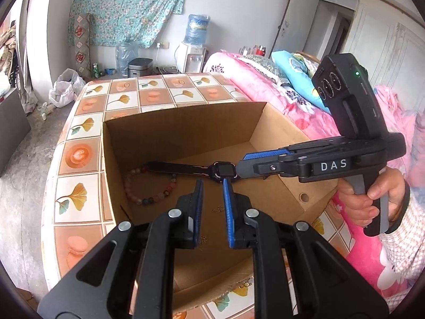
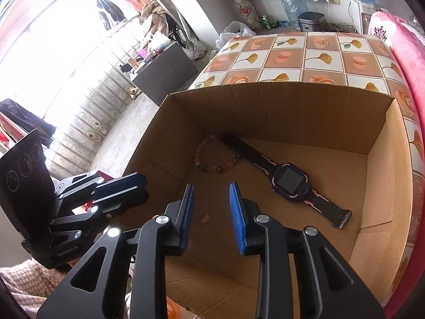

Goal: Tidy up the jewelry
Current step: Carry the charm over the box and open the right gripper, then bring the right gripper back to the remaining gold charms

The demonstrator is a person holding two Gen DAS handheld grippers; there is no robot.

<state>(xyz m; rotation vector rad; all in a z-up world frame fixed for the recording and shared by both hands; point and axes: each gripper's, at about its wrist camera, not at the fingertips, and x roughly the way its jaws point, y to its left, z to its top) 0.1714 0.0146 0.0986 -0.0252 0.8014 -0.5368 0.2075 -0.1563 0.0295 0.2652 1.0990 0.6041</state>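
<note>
An open cardboard box point(image 1: 183, 125) point(image 2: 292, 101) stands on a tiled table. Inside lie a purple smartwatch point(image 1: 222, 171) point(image 2: 289, 180), a beaded bracelet point(image 1: 148, 199) point(image 2: 216, 166) and a small gold chain point(image 1: 218, 209) point(image 2: 206, 222). My left gripper point(image 1: 213, 186) is open and empty above the box's near side. My right gripper point(image 2: 211, 190) is open and empty over the gold chain. In the left wrist view the right gripper point(image 1: 240, 168) reaches in from the right, beside the watch. The left gripper point(image 2: 127, 186) shows at the box's left wall in the right wrist view.
The table point(image 1: 87, 133) has a patterned cloth. A bed with pink bedding point(image 1: 265, 82) runs along the right. A water dispenser point(image 1: 192, 53), a rice cooker point(image 1: 139, 66) and a plastic bag point(image 1: 65, 87) stand on the floor behind.
</note>
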